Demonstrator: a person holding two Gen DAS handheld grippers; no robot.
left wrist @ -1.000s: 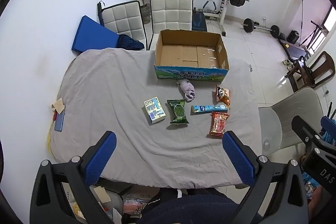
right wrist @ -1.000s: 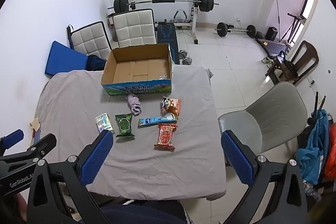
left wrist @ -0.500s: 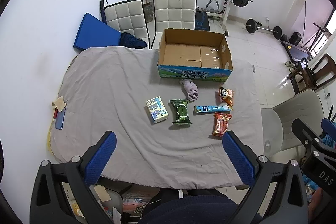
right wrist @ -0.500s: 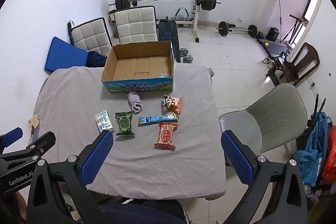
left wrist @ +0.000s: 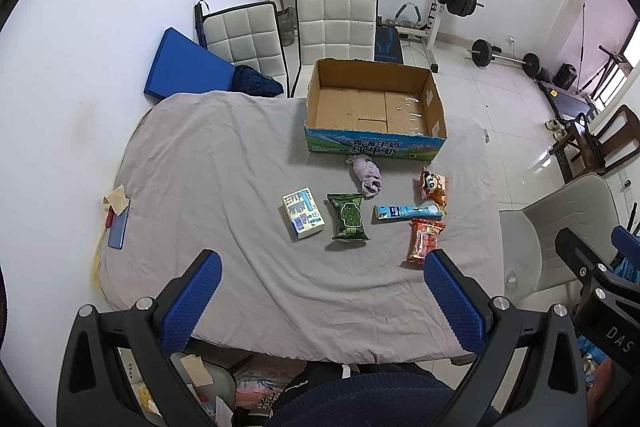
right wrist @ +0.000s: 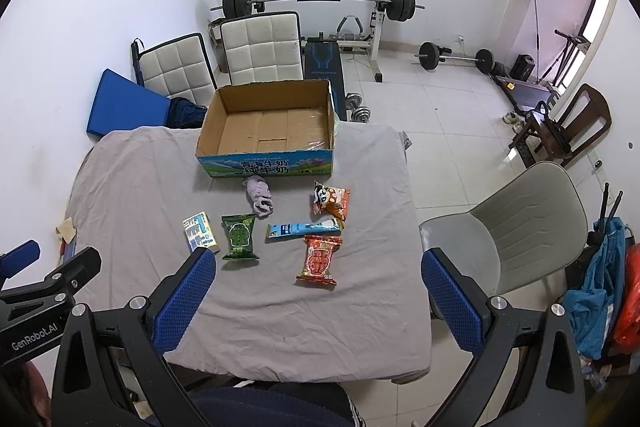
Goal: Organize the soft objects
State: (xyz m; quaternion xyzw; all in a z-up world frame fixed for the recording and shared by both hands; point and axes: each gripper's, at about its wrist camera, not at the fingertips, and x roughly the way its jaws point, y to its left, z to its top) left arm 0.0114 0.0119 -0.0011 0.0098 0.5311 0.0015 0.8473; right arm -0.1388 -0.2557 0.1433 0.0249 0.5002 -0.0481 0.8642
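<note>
Both tongs held high above near edge of table draped in grey cloth (left wrist: 192, 167), nothing gripped. Left gripper (left wrist: 322, 297) spread wide, blue ribbed pads well apart, empty. Right gripper (right wrist: 316, 293) likewise spread wide, empty.

Goods in loose cluster ahead of and below both tongs, none yet in open brown cardboard box with blue-green printed front (left wrist: 374, 147) at far side of cloth. Box interior bare.

Nearest to box: crumpled lilac cloth bundle (left wrist: 367, 174), just beside printed front, long axis running roughly away from tongs. Same bundle ahead and slightly left of centre in right view (right wrist: 260, 200).

Row closer to tongs, left to right in left view: white and blue printed carton (left wrist: 303, 213); green snack pouch (left wrist: 347, 217), long axis pointing away from tongs; long light-blue tube pack (left wrist: 408, 212), lying crosswise; orange panda-print packet (left wrist: 433, 185) beyond it; red snack packet (left wrist: 425, 241), closest of all, just ahead of left gripper's right pad in that view.

Judgement: red packet sits near centre-line of right gripper (right wrist: 319, 259), long axis running away from it, so short width spans across the gap; right hand looks nearer. Carton and green pouch lie toward left hand's side. Whole cluster between tongs and box, so any carry goes straight forward.
</note>
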